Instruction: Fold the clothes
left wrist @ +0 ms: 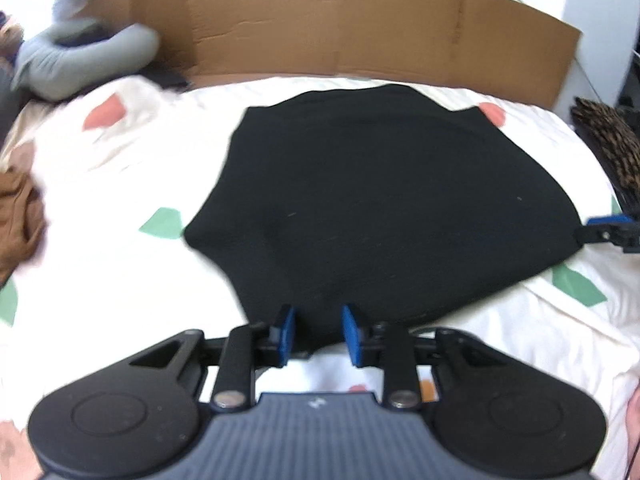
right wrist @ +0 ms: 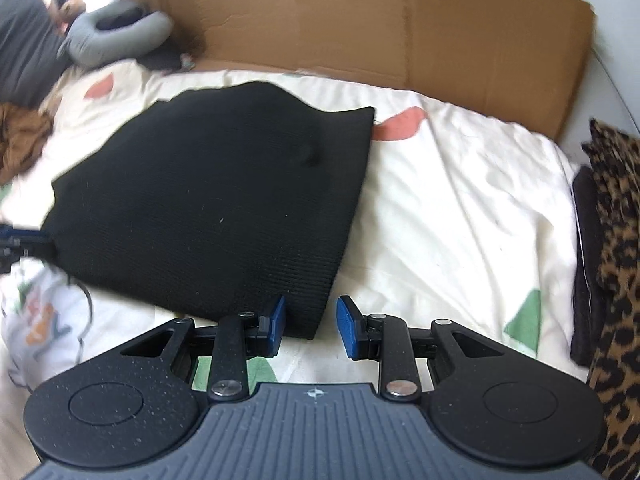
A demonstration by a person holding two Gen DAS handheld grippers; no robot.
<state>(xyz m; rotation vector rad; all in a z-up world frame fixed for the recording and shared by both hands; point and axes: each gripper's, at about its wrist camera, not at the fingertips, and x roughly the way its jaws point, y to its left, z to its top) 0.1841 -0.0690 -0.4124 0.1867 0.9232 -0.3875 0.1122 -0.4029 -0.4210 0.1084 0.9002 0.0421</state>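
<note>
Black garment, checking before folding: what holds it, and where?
Nothing grips black garment yet; left gripper and right gripper straddle its near corners, open.

Cream bed sheet [right wrist: 460, 200] with coral and green patches, brown cardboard panel [left wrist: 360, 28] standing along the bed's far edge, grey neck pillow [right wrist: 116, 32] at far left, rumpled brown cloth [left wrist: 16, 216] at the left, leopard-print fabric [right wrist: 616, 280] at right

Bed [right wrist: 460, 200] with cream patterned cover carries a black garment [right wrist: 212, 208] spread flat at centre, a grey neck pillow [right wrist: 116, 36] far left, brown cloth [right wrist: 20, 136] left, leopard-print fabric [right wrist: 616, 280] right, cardboard [right wrist: 380, 28] along the far edge.
</note>
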